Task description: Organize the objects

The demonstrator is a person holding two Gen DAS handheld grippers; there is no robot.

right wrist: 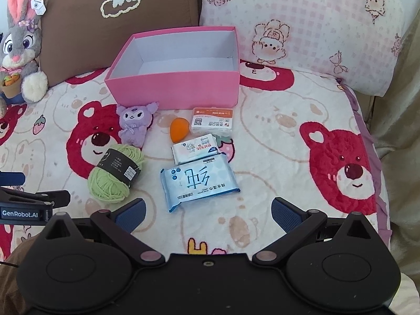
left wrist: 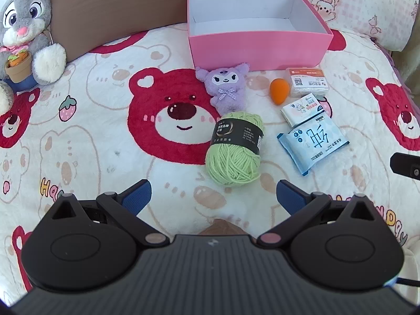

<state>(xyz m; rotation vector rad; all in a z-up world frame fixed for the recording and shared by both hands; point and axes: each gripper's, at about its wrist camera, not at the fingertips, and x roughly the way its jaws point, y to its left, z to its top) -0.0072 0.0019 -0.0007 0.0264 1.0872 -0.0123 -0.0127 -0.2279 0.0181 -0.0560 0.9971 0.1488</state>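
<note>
Both grippers — left gripper (left wrist: 212,194) and right gripper (right wrist: 207,211) — hover with fingers wide, empty; green yarn ball (left wrist: 235,149) at twelve o'clock looks light, squashy — best pinched across its black label band (left wrist: 237,136).

My left gripper (left wrist: 214,197) tilts steeply down, jaws spread wide, nothing between them; my right gripper (right wrist: 207,214) likewise, its neighbour at nine o'clock.

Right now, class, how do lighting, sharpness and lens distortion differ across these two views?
Left wrist view: bright even daylight, soft shadows, pink box sharp, fisheye bending the blanket's edges. Right wrist view: similar light, wipes pack print legible, dark corners from the lens.
</note>
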